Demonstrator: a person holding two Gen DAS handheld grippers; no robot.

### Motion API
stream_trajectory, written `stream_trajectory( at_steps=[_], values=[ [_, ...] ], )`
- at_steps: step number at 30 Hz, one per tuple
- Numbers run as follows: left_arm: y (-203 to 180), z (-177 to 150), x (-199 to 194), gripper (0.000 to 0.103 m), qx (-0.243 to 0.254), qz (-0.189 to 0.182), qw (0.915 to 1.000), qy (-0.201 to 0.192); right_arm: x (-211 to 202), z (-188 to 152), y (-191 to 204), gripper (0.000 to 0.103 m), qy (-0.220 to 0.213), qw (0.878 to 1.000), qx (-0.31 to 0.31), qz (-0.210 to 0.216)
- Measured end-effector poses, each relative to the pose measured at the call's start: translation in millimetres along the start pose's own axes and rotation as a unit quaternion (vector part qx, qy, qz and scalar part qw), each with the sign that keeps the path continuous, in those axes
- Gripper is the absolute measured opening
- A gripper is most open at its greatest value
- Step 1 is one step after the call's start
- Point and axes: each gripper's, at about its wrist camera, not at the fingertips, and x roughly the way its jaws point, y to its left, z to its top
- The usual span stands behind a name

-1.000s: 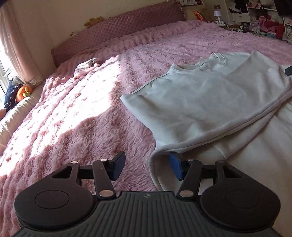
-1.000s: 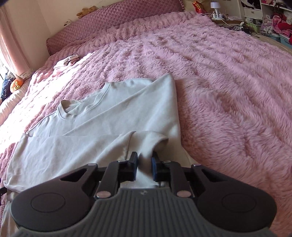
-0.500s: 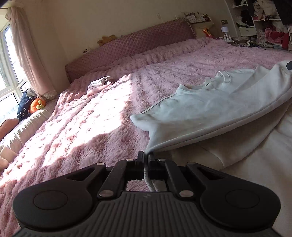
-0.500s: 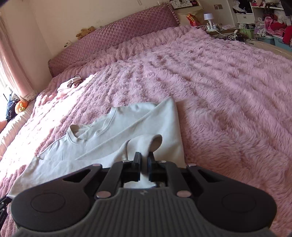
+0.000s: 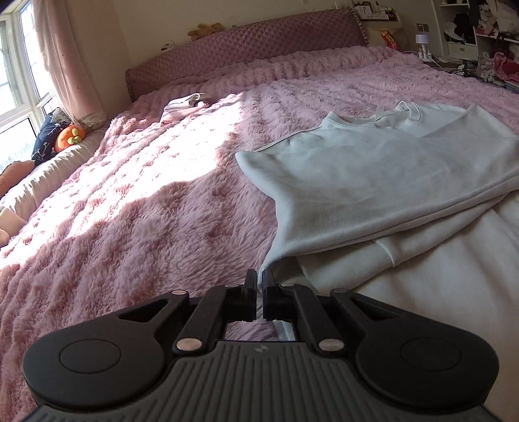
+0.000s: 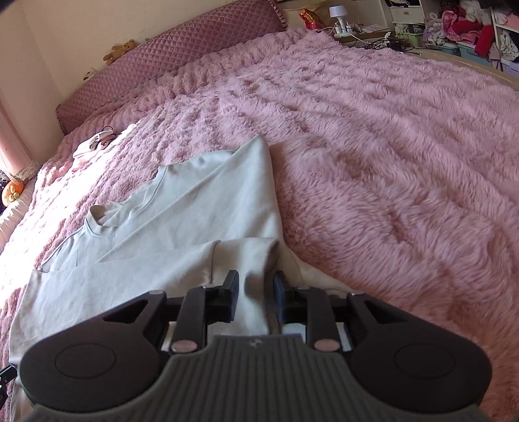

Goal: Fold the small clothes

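Pink and fluffy, the blanket point(image 5: 136, 207) covers the whole bed. A pale grey sweatshirt point(image 5: 373, 181) lies on it, partly folded, with its neck toward the headboard point(image 5: 246, 48).

The left gripper point(image 5: 258, 285) is low at the near edge of the sweatshirt. Its jaws are pressed almost together. A thin edge of the grey cloth comes down right to the tips, and a bit of cloth shows behind them, so they seem to pinch that edge. A cream layer of the shirt lies just to the right of it.

The right gripper point(image 6: 256, 285) is at the other near corner of the sweatshirt point(image 6: 181, 220). Its jaws have just been opening. Now there is a small gap between them. A folded bit of the grey cloth sits in that gap, but the blue pads point(image 6: 279, 292) do not seem to squeeze it. The cloth rests flat on the blanket point(image 6: 389, 155) there.

Far up the bed, near the headboard, lies a small white and pink piece of clothing point(image 5: 186, 105) in the sun. It is well apart from the sweatshirt. A little teddy bear point(image 5: 204, 31) sits on top of the headboard. An orange soft toy point(image 5: 69, 138) lies by the window with the pink curtain point(image 5: 69, 61). Shelves point(image 6: 460, 29) full of clothes stand at the far right.
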Motion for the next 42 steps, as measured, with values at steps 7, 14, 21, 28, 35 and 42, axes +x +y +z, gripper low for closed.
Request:
stream_trajectory(
  at_steps=[7, 14, 21, 28, 35, 42],
  values=[
    [3, 38, -31, 0.019, -0.068, -0.057, 0.9934, -0.073, -39, -3, 28, 0.027, -0.04, 0.992, -0.089, 0.081],
    [-13, 51, 7, 0.035, -0.151, -0.115, 0.9801, -0.058, -20, -24, 43, 0.039, 0.031, 0.991, -0.099, 0.09],
    [3, 18, 37, 0.035, -0.22, -0.107, 0.9695, 0.015, -12, -35, 19, 0.038, 0.052, 0.993, -0.08, 0.07],
    [6, 19, 36, 0.035, -0.225, -0.105, 0.9682, 0.031, -10, -38, 20, 0.039, 0.055, 0.994, -0.075, 0.064],
    [22, 39, -31, 0.054, -0.26, -0.126, 0.9572, -0.019, -70, -13, 25, 0.055, 0.017, 0.994, -0.075, 0.078],
    [28, 24, -113, 0.077, -0.28, -0.148, 0.9482, -0.027, -167, -6, 6, 0.07, -0.018, 0.99, -0.08, 0.116]
  ],
)
